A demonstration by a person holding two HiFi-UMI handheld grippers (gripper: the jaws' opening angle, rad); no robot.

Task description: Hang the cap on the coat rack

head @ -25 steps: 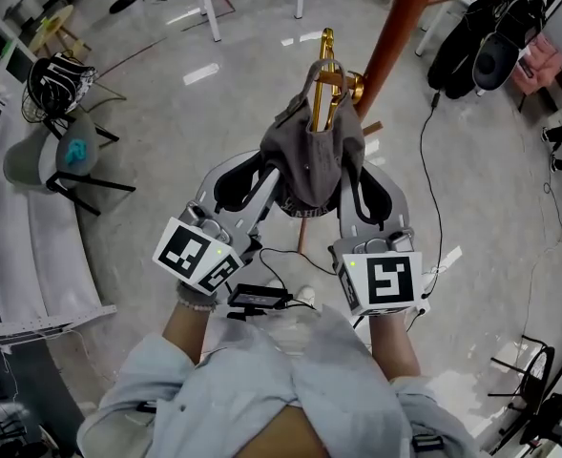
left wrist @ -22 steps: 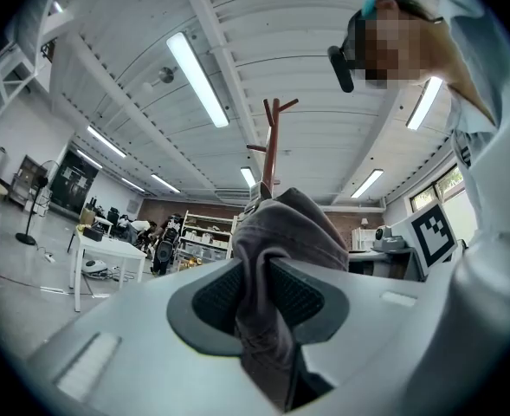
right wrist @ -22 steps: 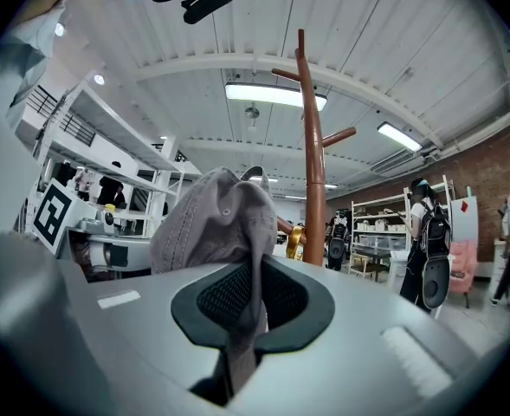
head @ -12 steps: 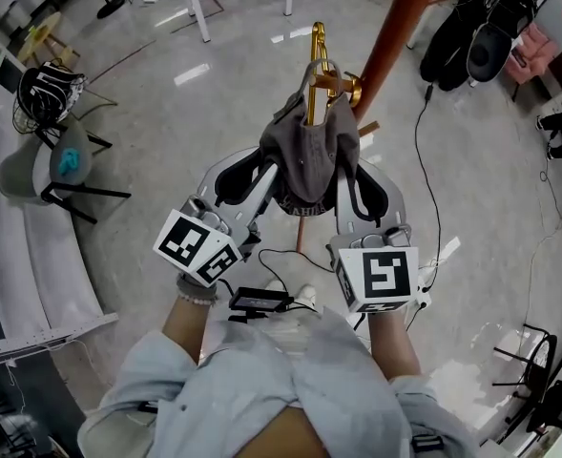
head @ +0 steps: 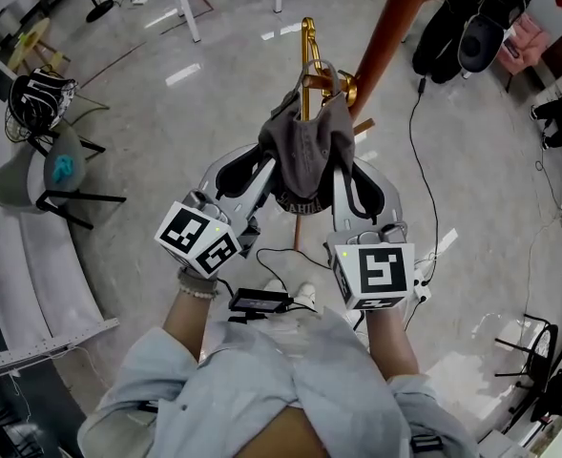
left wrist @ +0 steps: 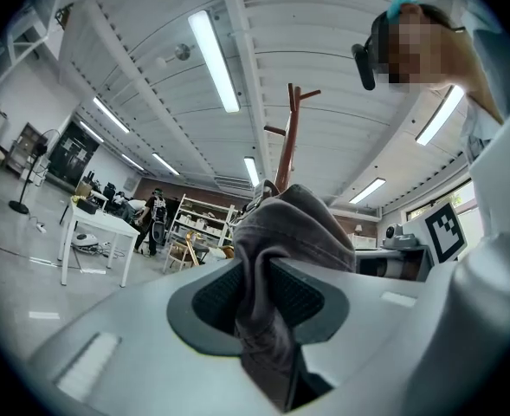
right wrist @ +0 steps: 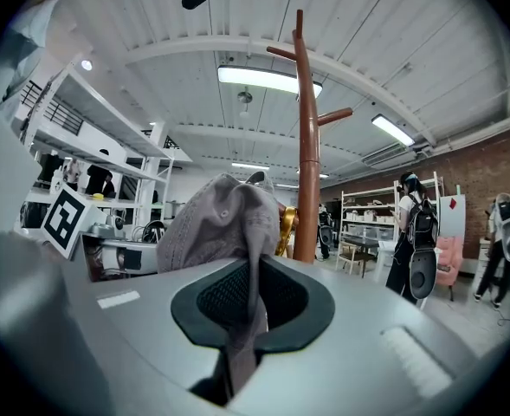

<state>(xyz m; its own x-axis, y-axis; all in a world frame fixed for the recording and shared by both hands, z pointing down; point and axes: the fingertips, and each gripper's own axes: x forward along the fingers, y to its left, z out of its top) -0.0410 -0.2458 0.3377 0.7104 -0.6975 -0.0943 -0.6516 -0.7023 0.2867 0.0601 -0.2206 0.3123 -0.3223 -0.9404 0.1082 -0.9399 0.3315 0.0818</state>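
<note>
In the head view the grey cap (head: 304, 151) is draped over the golden hook (head: 308, 60) that sticks out from the brown coat rack pole (head: 387, 27). My left gripper (head: 267, 175) is shut on the cap's left edge and my right gripper (head: 342, 177) is shut on its right edge. In the left gripper view the cap's fabric (left wrist: 280, 241) is pinched between the black pads of the left gripper (left wrist: 267, 300), with the pole (left wrist: 293, 137) behind. In the right gripper view a fold of the cap (right wrist: 216, 224) runs down between the pads of the right gripper (right wrist: 250, 303), beside the hook (right wrist: 287, 226) and pole (right wrist: 306, 146).
A grey chair (head: 56, 165) with a helmet-like object stands at the left. A black cable (head: 426, 175) trails over the glossy floor right of the pole. Dark bags (head: 467, 31) lie at the far right. People (right wrist: 419, 232) and shelves stand in the background.
Both grippers and the cap have edged slightly up and toward the hook while the head camera shifted. Both grips are unchanged.
</note>
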